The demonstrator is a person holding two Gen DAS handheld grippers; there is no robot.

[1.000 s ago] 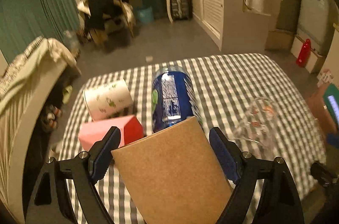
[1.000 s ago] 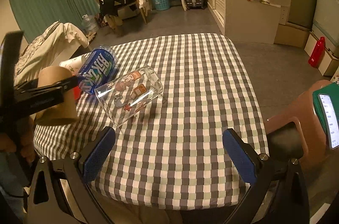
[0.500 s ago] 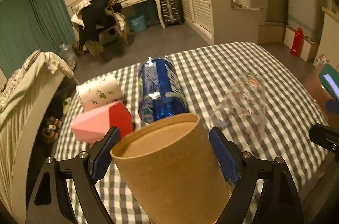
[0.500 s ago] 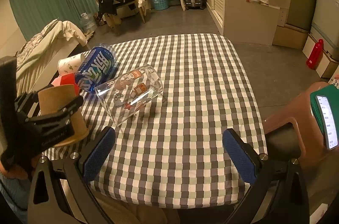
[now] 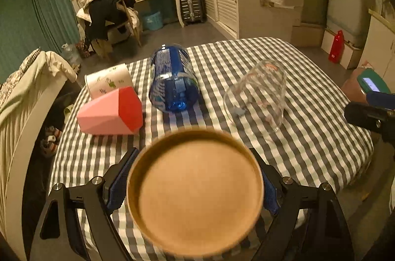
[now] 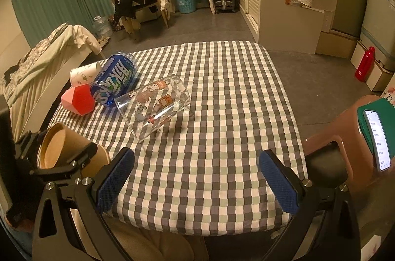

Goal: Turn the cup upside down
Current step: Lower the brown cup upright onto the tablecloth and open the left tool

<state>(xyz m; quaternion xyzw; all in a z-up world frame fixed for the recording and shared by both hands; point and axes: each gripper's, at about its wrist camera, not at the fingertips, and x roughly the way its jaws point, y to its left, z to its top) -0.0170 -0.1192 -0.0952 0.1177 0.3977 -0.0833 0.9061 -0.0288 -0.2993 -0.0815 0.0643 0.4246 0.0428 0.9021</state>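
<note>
My left gripper (image 5: 195,184) is shut on a brown paper cup (image 5: 195,191), held above the near left edge of the checkered table (image 5: 308,137). The cup's flat round base faces the left wrist camera. In the right wrist view the cup (image 6: 66,152) is tilted, its end pointing up and away, clamped by the left gripper's fingers (image 6: 71,162). My right gripper (image 6: 195,174) is open and empty above the table's near edge (image 6: 197,224).
A clear printed glass (image 6: 153,105) lies on its side mid-table. A blue can (image 6: 113,79), a pink-red faceted box (image 6: 79,99) and a white patterned paper cup (image 6: 84,74) lie at the left. A stool with a phone (image 6: 375,137) stands at the right.
My left gripper has rotated with the brown cup: first its side wall faced the camera, now its round base does. It also lowered slightly. The right gripper has hardly moved.
</note>
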